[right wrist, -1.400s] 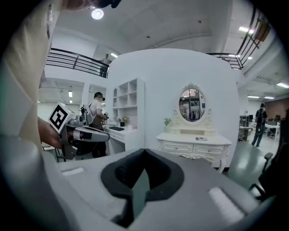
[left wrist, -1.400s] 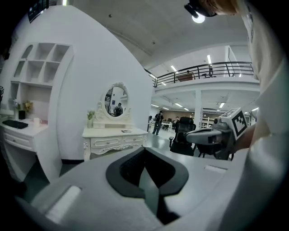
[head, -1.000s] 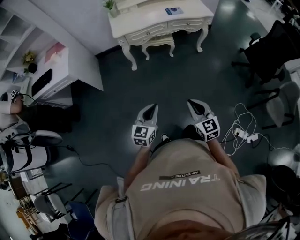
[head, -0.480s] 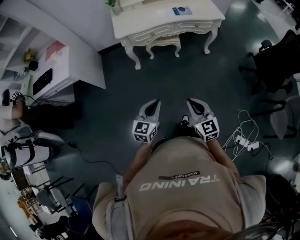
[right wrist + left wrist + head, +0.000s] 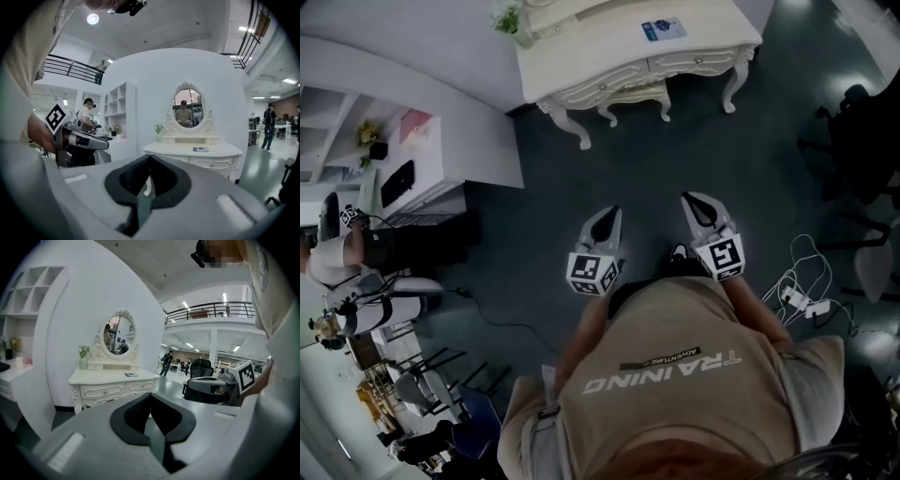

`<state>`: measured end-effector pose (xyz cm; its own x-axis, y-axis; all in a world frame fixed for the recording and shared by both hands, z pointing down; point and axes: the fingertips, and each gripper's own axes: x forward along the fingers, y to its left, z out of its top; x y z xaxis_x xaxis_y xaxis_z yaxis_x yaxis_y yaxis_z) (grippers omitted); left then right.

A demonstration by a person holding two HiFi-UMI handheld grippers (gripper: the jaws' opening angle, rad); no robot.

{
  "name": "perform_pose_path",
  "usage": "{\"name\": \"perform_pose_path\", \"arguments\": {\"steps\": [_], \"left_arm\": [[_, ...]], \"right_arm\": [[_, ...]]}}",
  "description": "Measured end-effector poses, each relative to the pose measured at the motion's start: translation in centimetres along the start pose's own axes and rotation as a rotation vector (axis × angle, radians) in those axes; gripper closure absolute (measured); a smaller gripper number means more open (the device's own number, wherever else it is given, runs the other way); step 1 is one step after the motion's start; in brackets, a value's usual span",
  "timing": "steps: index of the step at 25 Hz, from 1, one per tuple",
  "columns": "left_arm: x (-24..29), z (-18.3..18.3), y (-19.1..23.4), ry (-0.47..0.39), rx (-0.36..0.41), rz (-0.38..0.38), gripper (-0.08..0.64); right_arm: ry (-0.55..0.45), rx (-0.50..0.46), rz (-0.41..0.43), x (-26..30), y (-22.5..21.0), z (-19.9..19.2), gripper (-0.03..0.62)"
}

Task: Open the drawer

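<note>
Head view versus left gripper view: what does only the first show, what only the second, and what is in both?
Only the head view shows the power strip and cables on the floor. Only the left gripper view shows the oval mirror and the balcony railing. Both show the white dressing table, its potted plant and booklet.

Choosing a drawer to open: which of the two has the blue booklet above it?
The right drawer: the booklet lies above it, not above the left drawer.
</note>
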<state>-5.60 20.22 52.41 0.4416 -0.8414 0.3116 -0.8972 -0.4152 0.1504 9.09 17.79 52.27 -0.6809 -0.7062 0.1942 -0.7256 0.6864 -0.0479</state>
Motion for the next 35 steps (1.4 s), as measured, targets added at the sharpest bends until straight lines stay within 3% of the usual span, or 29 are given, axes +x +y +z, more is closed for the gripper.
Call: {"name": "perform_pose_path", "arguments": {"steps": [6, 12, 18, 23, 35], "left_arm": [[3.8, 0.0, 1.0, 0.013, -0.062, 0.039, 0.554], [4.3, 0.2, 3.4, 0.05, -0.028, 0.009, 0.554], [6.2, 1.3, 6.6, 0.047, -0.015, -0.085, 0.554], [8.3, 4.4, 10.9, -0.02, -0.027, -0.153, 0.554], [13.0, 5.1, 21.5, 0.021, 0.036, -0.219, 0.554]], "right_arm": [[0.047, 0.02, 0.042, 2.7, -3.2, -2.3, 0.589], [0.062, 0.027, 0.064, 5.5, -2.5, -1.7, 0.589], [0.073, 0.014, -0.015, 8.1, -2.8, 0.5, 0.589], [0.078, -0.032, -0.038, 12.6, -2.0, 3.7, 0.589], [0.091, -0.037, -0.159, 22.0, -3.3, 4.7, 0.589]]}}
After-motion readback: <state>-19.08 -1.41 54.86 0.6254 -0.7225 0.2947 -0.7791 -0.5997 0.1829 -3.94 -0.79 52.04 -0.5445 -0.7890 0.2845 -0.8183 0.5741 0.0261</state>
